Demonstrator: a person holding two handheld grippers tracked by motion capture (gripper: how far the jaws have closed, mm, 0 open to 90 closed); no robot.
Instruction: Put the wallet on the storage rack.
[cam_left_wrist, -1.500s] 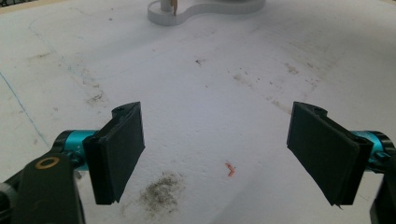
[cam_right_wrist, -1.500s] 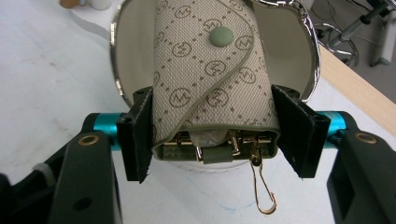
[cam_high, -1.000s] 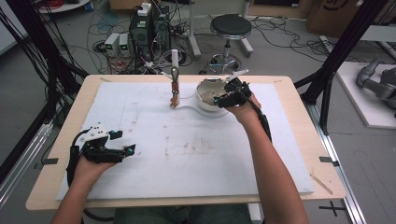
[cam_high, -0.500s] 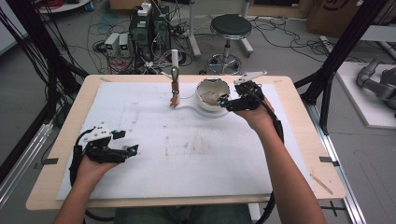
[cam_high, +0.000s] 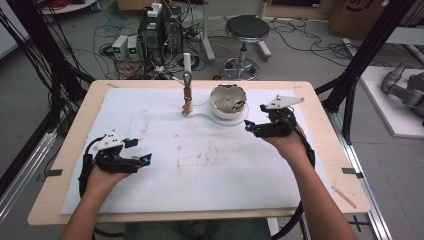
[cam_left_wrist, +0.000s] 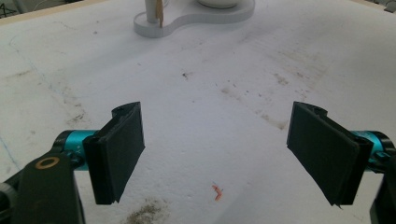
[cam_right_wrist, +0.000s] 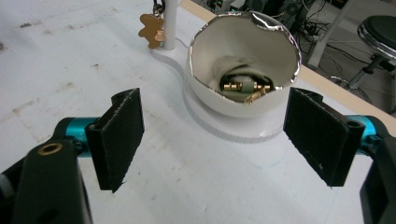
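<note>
A white bowl with a jagged silver rim stands on a white base at the back middle of the mat. In the right gripper view the bowl holds small gold pieces. Left of it a thin post carries a brown bear-shaped charm, which also hangs by the post in the right gripper view. My right gripper hovers just right of the bowl, pointing at it, open and holding nothing. My left gripper rests open near the front left, over bare mat.
A stained white mat covers the wooden table. A tiny orange scrap lies under the left jaws. Behind the table are a black stool, computer boxes and floor cables.
My right gripper has drawn back from over the bowl, moving right and toward the person, still open. The left gripper has stayed where it was.
</note>
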